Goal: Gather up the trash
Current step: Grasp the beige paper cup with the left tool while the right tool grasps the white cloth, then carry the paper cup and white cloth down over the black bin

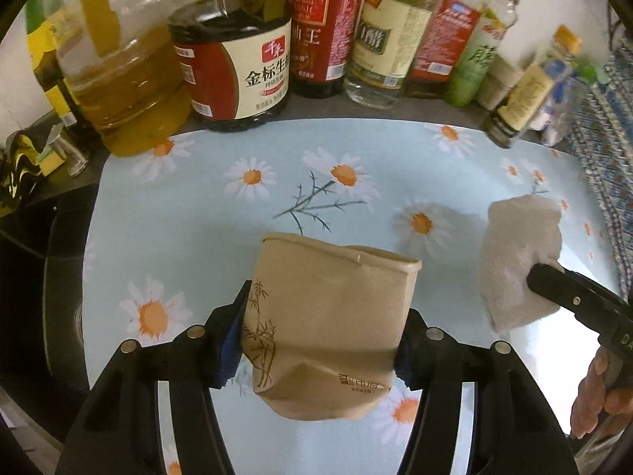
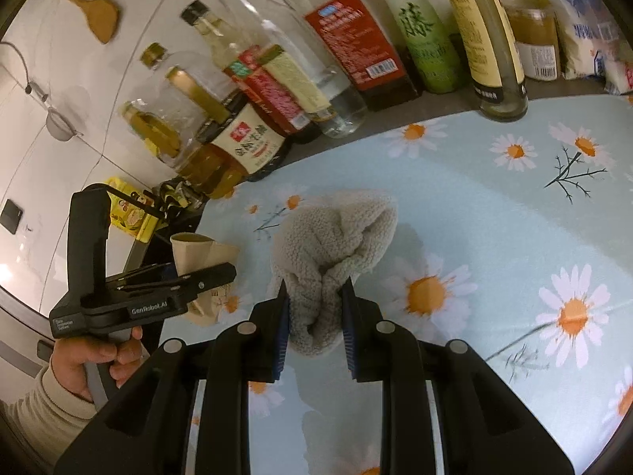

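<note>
Crushed brown paper cup (image 1: 328,324), printed with a bamboo motif, is sitting clamped between the blue pads (image 1: 233,332) of the left tool (image 1: 316,336), its rolled rim pointing away from the camera and its dented base toward it. The cup is being held just above the tabletop (image 1: 221,221), which is wearing a pale blue cover printed with white daisies. In the right wrist view the same cup (image 2: 198,253) is showing at the left, gripped in the left tool (image 2: 213,277), with the person's left hand (image 2: 95,360) wrapping the handle below.

Grey knitted cloth (image 2: 336,253), bunched into a lump, is lying on the tabletop (image 2: 494,229) to the right of the cup; the right tool (image 2: 316,316) is pinching its near end between its two fingers. In the left wrist view this cloth (image 1: 518,261) is appearing at the right, with one black finger of the right tool (image 1: 554,281) pressing on it.

Along the far edge, a row of condiment bottles is standing: an oil jug (image 1: 126,87), a soy sauce bottle (image 1: 237,67) and a green-labelled bottle (image 1: 478,59). A wooden spatula (image 2: 95,16) is hanging on the white wall.
</note>
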`<state>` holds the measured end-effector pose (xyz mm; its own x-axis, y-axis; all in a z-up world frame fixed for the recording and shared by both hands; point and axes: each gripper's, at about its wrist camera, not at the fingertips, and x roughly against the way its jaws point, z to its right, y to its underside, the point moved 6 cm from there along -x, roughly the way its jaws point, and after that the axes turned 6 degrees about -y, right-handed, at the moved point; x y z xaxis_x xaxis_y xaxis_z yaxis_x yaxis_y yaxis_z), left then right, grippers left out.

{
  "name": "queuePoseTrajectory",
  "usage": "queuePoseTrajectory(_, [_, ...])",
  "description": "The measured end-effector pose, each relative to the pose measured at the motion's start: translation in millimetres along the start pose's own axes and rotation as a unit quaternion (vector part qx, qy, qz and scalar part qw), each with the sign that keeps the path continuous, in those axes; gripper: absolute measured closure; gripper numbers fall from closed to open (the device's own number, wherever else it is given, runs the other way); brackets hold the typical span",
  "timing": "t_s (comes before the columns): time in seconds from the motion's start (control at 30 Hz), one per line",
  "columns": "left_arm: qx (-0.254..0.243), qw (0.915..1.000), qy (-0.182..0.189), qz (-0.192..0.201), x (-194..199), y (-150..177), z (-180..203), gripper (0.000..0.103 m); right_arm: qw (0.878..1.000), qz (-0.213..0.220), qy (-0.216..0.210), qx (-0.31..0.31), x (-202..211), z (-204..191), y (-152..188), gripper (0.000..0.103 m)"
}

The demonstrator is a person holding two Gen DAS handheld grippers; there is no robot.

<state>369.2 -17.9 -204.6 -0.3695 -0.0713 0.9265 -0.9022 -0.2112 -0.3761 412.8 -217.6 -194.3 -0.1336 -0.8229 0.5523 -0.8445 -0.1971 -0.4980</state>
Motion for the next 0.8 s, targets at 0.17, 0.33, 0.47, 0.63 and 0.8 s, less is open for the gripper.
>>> queuePoseTrajectory(0.17, [-0.009, 0.9996, 0.018, 0.021, 27.1, 25.1, 0.4, 0.045, 1.000, 0.007, 0.015, 0.012, 10.2, -26.2, 17.6, 0.078])
queuePoseTrajectory(0.33, [-0.016, 0.9978, 0.045, 0.045, 56.0, 54.9, -9.0, 0.045, 1.000, 0.008, 0.026, 0.013, 18.8, -54.6, 47.0, 0.078])
queuePoseTrajectory(0.47, [-0.023, 0.9961, 0.058, 0.062, 75.0, 77.8, -17.2, 0.045, 0.999, 0.021, 0.035, 0.007, 26.0, -75.9, 73.8, 0.078])
queuePoseTrajectory(0.63, [-0.021, 0.9940, 0.074, 0.078, 97.5, 104.5, -31.7, 0.045, 0.999, 0.027, 0.045, 0.007, 29.9, -102.9, 107.1, 0.078])
queuePoseTrajectory(0.8, [-0.018, 0.9907, 0.089, 0.101, 121.1, 131.0, -43.3, 0.045, 0.998, 0.030, 0.056, 0.013, 34.5, -128.5, 138.8, 0.078])
